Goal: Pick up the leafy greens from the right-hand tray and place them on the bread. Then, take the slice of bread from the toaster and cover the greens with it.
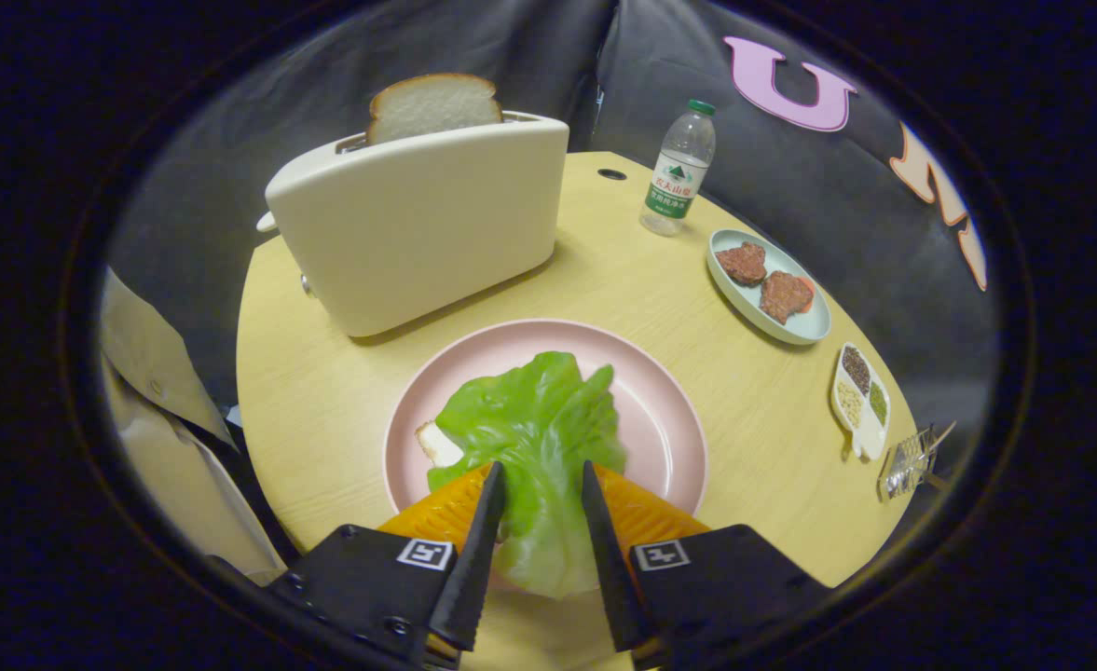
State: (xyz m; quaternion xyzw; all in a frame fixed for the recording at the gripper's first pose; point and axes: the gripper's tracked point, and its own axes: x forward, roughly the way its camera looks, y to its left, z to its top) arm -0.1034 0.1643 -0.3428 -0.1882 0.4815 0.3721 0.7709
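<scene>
Two gripper fingers stand apart, with the lettuce leaf lying between them; whether they press on it cannot be told. The leaf covers a bread slice on the pink plate. Beyond the plate stands the toaster, holding a second slice. Beyond the fingers to the right sits a tray of patties.

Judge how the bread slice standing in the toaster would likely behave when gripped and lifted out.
The bread slice probably lifts lightly: thin, porous crumb. It may dent under hard pinching. The toaster slot holds it upright, so a straight pull seems safest. The tool straddles the lettuce.
</scene>
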